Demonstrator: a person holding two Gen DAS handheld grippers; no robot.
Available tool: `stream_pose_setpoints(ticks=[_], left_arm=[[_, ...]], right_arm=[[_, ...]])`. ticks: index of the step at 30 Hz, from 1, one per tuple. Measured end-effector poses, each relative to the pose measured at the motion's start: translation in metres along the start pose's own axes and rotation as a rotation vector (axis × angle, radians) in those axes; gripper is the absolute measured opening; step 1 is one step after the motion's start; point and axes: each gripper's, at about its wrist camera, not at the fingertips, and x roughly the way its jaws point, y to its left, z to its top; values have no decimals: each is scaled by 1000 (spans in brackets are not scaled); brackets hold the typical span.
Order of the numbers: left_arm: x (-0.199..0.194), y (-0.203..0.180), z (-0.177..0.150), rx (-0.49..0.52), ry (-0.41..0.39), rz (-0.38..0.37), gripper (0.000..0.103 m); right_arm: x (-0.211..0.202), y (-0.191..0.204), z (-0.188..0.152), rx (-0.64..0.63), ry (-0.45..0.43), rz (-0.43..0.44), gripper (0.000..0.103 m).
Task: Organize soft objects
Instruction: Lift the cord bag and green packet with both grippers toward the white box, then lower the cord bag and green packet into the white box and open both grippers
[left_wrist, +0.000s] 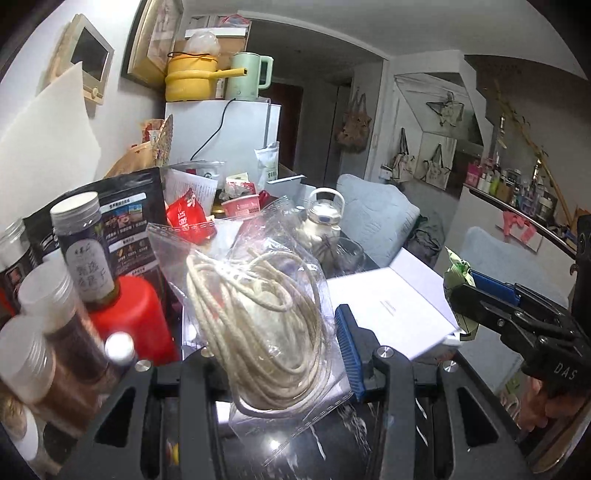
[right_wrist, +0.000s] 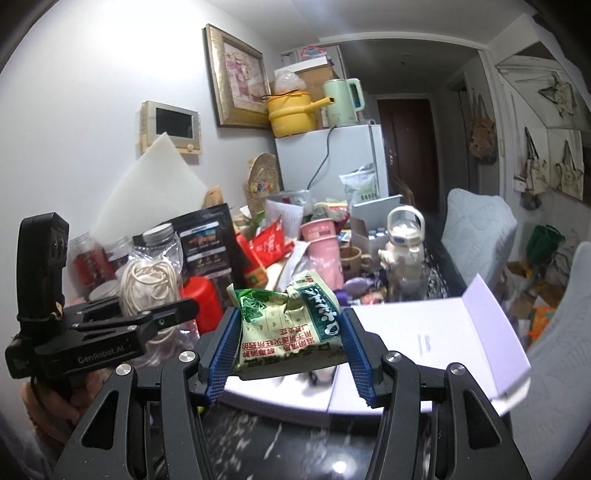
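My left gripper is shut on a clear plastic bag of coiled cream rope and holds it above the dark table. The bag also shows in the right wrist view, at the left. My right gripper is shut on a green and white soft packet and holds it over an open white box. In the left wrist view the right gripper sits at the right with the green packet in its fingers, above the white box.
Jars and a red bottle crowd the left. Behind stand a black pouch, red snack bags, a pink cup, a white kettle-shaped bottle and a white fridge. Grey cushioned chairs stand right.
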Motion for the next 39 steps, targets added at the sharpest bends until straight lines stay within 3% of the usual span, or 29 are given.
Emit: stream_pose_setpoints(ticks=[10, 20, 31, 39], left_arm=[[50, 16, 30, -15, -6, 22, 42], [100, 32, 28, -22, 67, 103, 42], [151, 45, 11, -22, 199, 157, 42], [182, 46, 0, 9, 277, 199, 42]], right_arm=[[53, -12, 30, -32, -13, 6, 54], [109, -22, 44, -2, 20, 47, 54], [164, -33, 20, 35, 152, 39, 55], [181, -43, 8, 50, 211, 21, 55]])
